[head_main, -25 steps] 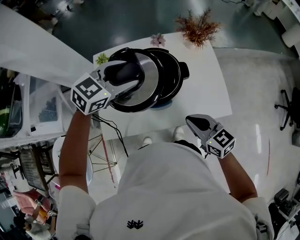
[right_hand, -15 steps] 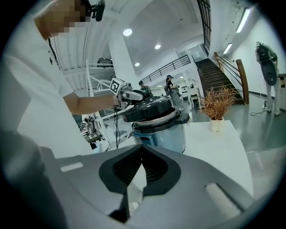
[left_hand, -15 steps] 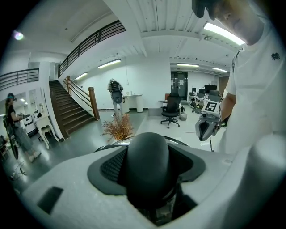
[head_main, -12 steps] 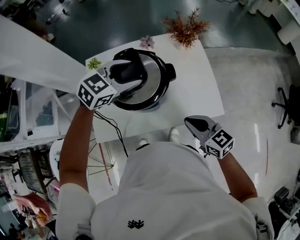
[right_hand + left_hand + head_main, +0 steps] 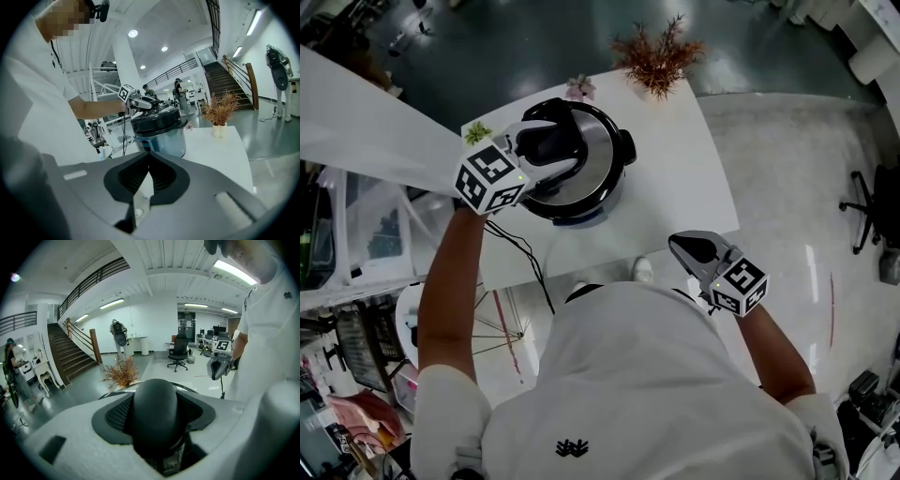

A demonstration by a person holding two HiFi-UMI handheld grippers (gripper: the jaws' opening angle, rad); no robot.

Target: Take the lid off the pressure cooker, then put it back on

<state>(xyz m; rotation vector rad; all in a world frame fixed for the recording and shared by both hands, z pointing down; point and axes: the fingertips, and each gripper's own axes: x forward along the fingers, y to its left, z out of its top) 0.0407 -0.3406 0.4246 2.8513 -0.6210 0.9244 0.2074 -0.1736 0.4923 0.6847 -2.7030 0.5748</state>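
The pressure cooker (image 5: 612,192) stands on the white table (image 5: 675,187), with its steel and black lid (image 5: 595,150) lying over the pot. My left gripper (image 5: 548,150) is shut on the lid's black handle (image 5: 154,404), which fills the space between its jaws in the left gripper view. In the right gripper view the cooker (image 5: 164,138) shows ahead, with the left gripper (image 5: 138,102) on top of it. My right gripper (image 5: 698,251) hovers at the table's near edge, shut and with nothing in it.
A dried plant (image 5: 656,58) in a vase stands at the table's far edge, with a small pink flower (image 5: 578,87) and a small green plant (image 5: 475,132) near the cooker. A black cord (image 5: 525,262) hangs off the table's left front. An office chair (image 5: 862,211) is at the right.
The lid, held by my left gripper, was off to the left of the pot and has moved right onto it. The right gripper has hardly shifted.
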